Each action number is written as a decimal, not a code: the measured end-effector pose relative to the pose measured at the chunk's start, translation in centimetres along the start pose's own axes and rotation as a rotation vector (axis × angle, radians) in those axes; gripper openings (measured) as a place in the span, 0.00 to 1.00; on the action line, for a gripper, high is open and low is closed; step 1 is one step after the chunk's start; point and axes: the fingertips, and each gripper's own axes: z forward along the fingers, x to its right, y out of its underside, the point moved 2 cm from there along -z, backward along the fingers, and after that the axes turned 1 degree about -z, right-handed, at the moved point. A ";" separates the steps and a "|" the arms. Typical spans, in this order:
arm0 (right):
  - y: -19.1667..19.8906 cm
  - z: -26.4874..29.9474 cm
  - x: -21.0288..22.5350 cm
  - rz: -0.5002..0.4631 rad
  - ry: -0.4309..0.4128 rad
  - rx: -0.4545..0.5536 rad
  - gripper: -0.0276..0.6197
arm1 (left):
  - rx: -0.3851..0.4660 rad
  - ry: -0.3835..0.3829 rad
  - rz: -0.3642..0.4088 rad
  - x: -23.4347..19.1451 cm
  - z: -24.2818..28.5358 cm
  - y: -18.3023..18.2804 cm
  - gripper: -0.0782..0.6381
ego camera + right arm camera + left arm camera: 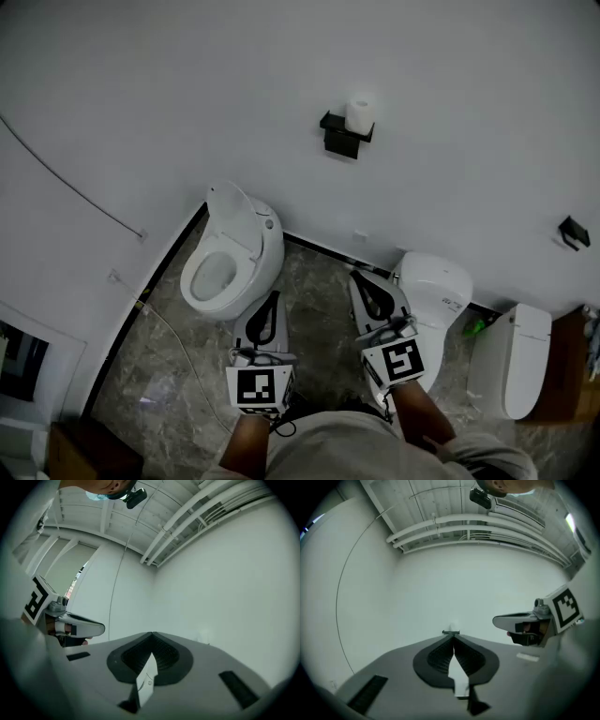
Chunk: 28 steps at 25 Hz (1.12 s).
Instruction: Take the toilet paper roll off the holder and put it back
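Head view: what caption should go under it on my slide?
The left gripper and right gripper, both shut and empty, face the wall where a toilet paper roll sits on its black holder.

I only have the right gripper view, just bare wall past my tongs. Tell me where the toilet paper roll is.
Observer: In the head view the toilet paper roll sits on a black holder on the wall, ahead of both grippers.
Operator: Report the left tongs.
Observer: The left gripper is shut, nothing between its tongs.
Operator: Say what is on the floor.
Observer: A white toilet stands just right of the right gripper.
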 end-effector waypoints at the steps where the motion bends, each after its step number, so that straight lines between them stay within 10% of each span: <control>1: 0.1 0.4 -0.4 -0.003 0.017 -0.005 0.05 | -0.006 0.012 0.002 -0.6 -0.3 0.2 0.13; 15: 2.4 4.9 -3.5 -0.005 0.007 -0.041 0.05 | -0.063 0.053 -0.071 -4.8 0.4 4.5 0.13; 28: 6.6 16.5 7.5 0.076 0.050 -0.016 0.05 | -0.166 0.090 -0.080 -8.7 15.1 6.2 0.13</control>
